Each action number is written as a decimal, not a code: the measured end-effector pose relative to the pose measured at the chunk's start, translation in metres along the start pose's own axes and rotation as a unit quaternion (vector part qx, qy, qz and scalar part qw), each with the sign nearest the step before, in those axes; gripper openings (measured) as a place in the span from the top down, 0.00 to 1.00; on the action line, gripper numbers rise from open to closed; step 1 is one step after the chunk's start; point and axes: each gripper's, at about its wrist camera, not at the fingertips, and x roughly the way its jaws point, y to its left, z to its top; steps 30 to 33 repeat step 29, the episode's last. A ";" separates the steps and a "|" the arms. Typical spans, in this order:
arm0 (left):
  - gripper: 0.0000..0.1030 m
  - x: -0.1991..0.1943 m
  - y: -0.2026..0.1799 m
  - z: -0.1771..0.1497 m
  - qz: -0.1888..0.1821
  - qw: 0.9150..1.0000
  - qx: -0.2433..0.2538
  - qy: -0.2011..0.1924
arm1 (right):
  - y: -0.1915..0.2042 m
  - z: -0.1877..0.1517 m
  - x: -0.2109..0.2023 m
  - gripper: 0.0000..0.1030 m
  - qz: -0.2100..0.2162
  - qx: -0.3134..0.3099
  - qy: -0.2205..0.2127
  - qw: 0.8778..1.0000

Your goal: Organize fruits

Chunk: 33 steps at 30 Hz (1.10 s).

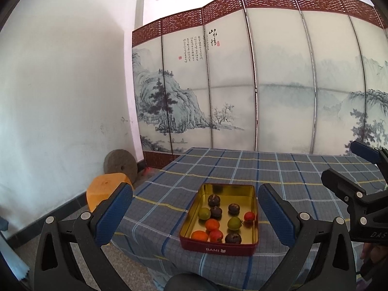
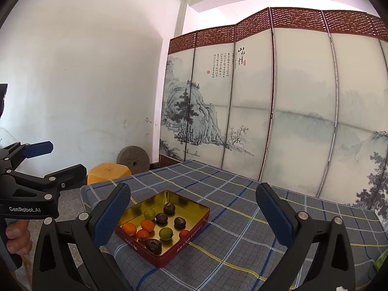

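We hold both sets of fingers spread wide and empty, left gripper (image 1: 195, 208) and right gripper (image 2: 192, 208) hovering short of the tin (image 1: 253, 220); the fruits (image 1: 212, 224) lie loose inside it; its long axis runs away from us in the left view; it sits near the tabletop's (image 1: 303, 169) near-left edge, with bare checked cloth to its right and behind.

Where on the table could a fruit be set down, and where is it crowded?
Bare checked tablecloth lies right of the tin and behind it, toward the folding screen. The tin's near half is crowded with fruits; its far end is bare.
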 end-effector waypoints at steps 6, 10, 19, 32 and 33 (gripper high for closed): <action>0.00 0.011 -0.004 -0.002 -0.008 1.000 0.005 0.018 | -0.015 -0.013 0.013 0.00 -0.002 0.012 0.030 0.999; 0.00 0.027 -0.010 -0.002 -0.015 0.999 0.010 0.041 | -0.045 -0.037 0.034 0.00 -0.020 0.020 0.077 0.997; 0.00 0.060 -0.024 0.002 0.000 0.997 0.016 0.070 | -0.176 -0.127 0.099 0.00 -0.125 0.038 0.255 0.958; 0.00 0.102 -0.038 0.007 0.005 0.993 0.026 0.112 | -0.324 -0.197 0.127 0.00 -0.203 0.109 0.380 0.896; 0.00 0.102 -0.038 0.007 0.005 0.993 0.026 0.112 | -0.324 -0.197 0.127 0.00 -0.203 0.109 0.380 0.896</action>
